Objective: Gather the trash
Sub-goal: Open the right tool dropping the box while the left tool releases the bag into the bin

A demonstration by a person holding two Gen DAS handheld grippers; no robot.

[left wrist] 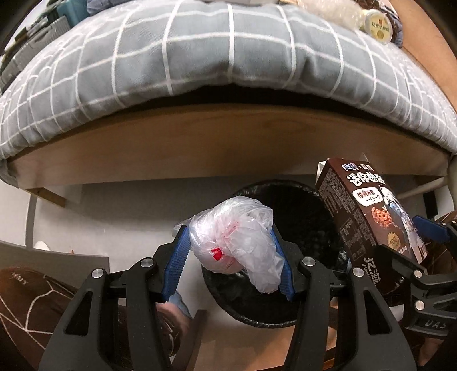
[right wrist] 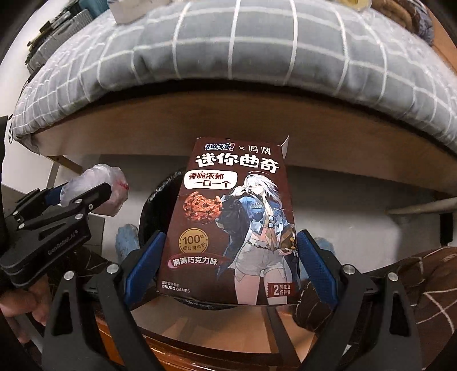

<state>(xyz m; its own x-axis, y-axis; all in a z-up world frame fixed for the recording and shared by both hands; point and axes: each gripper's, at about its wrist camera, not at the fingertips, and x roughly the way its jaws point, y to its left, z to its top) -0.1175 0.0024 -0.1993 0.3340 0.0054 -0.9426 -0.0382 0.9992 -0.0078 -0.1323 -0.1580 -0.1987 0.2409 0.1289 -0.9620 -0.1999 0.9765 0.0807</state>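
Note:
My left gripper (left wrist: 231, 245) is shut on a crumpled clear plastic bag (left wrist: 237, 242) with red print, held over the near rim of a round bin lined with a black bag (left wrist: 302, 222). My right gripper (right wrist: 231, 256) is shut on a brown cookie box (right wrist: 231, 217), its blue pads pressing both long sides. The cookie box (left wrist: 368, 217) hangs above the bin's right edge in the left wrist view. From the right wrist view the bin (right wrist: 160, 199) shows only as a dark arc behind the box, and the left gripper (right wrist: 85, 197) with the bag (right wrist: 94, 188) is at the left.
A bed with a grey checked quilt (left wrist: 200, 57) and a wooden side board (left wrist: 200, 142) stands just beyond the bin. A round tub (left wrist: 377, 25) and bubble wrap lie on the quilt. The person's brown patterned trousers (left wrist: 28, 299) and a wooden edge (right wrist: 200, 351) are below.

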